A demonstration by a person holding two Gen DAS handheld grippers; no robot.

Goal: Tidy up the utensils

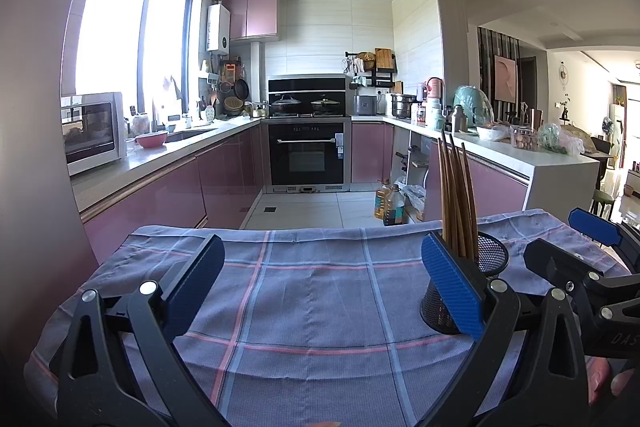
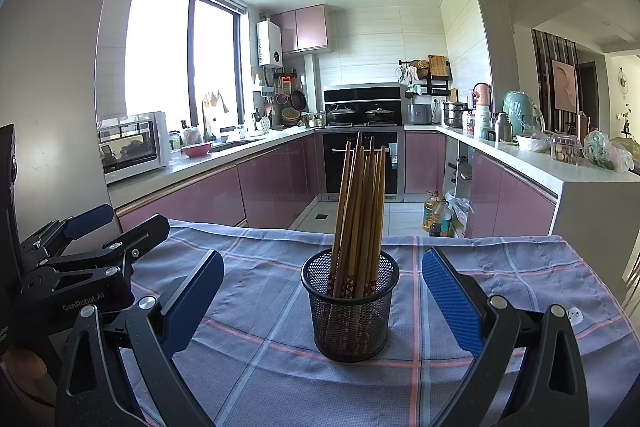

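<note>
Both of your grippers stand wide open and hold nothing. The right gripper (image 2: 322,291) is aimed straight at the mesh holder (image 2: 350,307), which sits upright on the plaid cloth (image 2: 256,379) covering the counter, between the two blue pads but touching neither. The chopsticks (image 2: 360,211) are all bunched inside the holder, handles down and tips up, leaning a little against one another. No loose utensil shows on the cloth in either view, so I judge the sorting step to be done or very nearly done; whether anything lies beyond the edges of the frames you cannot tell from here.

Your left gripper (image 1: 320,287) hovers over bare cloth, with the holder off to its right, partly hidden behind its right pad. Your right-hand tool shows at the far right of that view, just beside the holder.

If a move is left, it is likely one of two. Either you draw both grippers back and finish, or you square the holder on the cloth. For the second, close the right gripper on the mesh wall low down, near the base, and close gently: the wall is thin wire and could flex. Keep the holder upright as you slide or lift it, since the tall chopsticks make it top-heavy and a tilt could spill them out across the cloth.
</note>
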